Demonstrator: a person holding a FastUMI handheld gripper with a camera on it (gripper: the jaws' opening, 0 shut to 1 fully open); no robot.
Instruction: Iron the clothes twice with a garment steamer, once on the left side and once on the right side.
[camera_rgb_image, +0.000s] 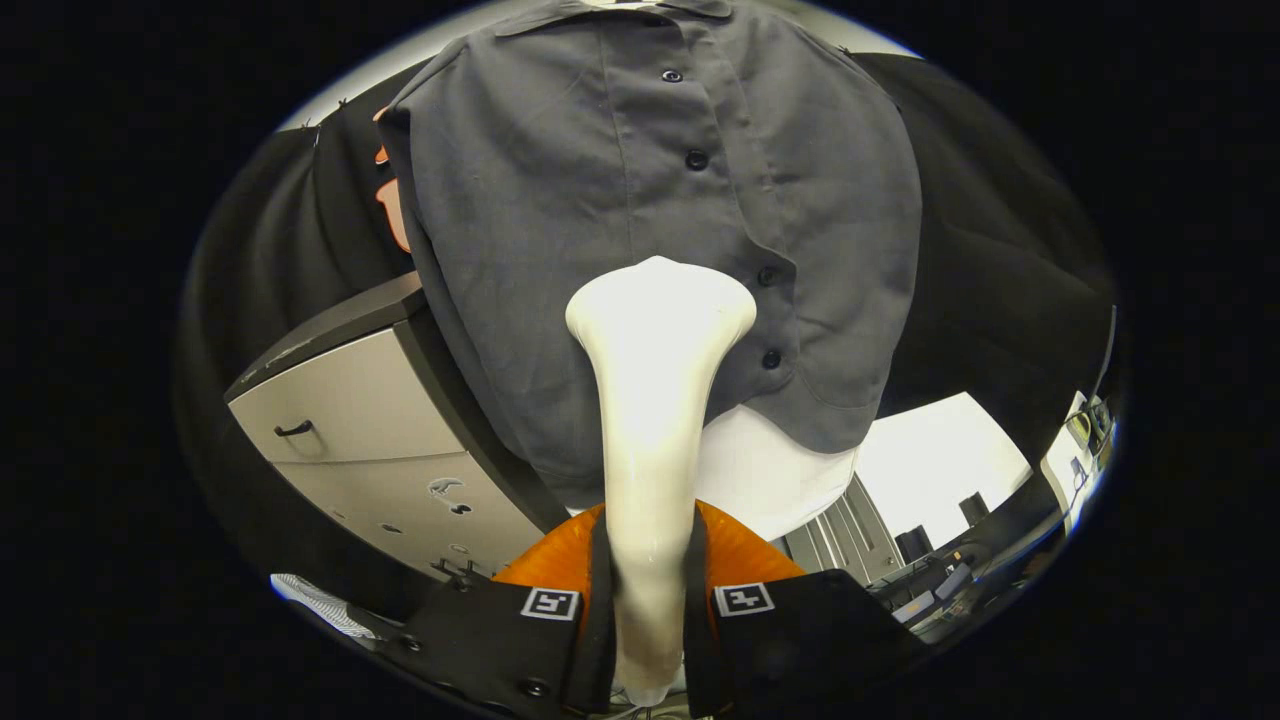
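Tongs (648, 610) squeeze the white steamer (655, 400) tight, its head low on the grey shirt (560, 200). It could snag a button (771, 359) if pushed sideways.

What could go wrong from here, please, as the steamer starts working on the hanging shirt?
The tongs are shut on the steamer low on its narrow handle, so the wide head could tilt or slip in the grip. The head sits near the grey shirt beside its button placket; it might snag a button. The cabinet stands close to the shirt's side, so a sweep that way could bump it.
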